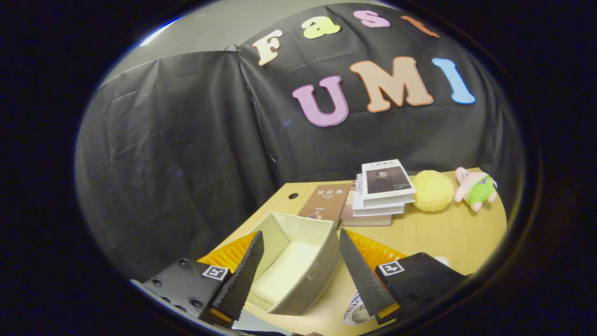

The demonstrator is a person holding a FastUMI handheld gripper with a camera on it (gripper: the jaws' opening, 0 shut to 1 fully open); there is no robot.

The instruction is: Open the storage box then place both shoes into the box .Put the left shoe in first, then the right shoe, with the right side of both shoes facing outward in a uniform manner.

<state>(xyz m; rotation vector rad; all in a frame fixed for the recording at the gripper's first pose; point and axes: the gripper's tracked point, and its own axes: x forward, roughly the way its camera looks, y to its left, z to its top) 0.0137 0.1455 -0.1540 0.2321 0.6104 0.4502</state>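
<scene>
Little print legible on the worktop

A brown book (325,201) lay flat beyond the storage box (326,280) and bore a short title in large pale characters, too blurred to read with certainty. The white book (387,182) on top of the stack beside it carried a dark portrait panel under a line of small print, also too small to read. Two square black-and-white marker tags (215,272) sat on the claw (301,233), one behind each finger; its fingers stood spread wide, the box's open top between them.
</scene>
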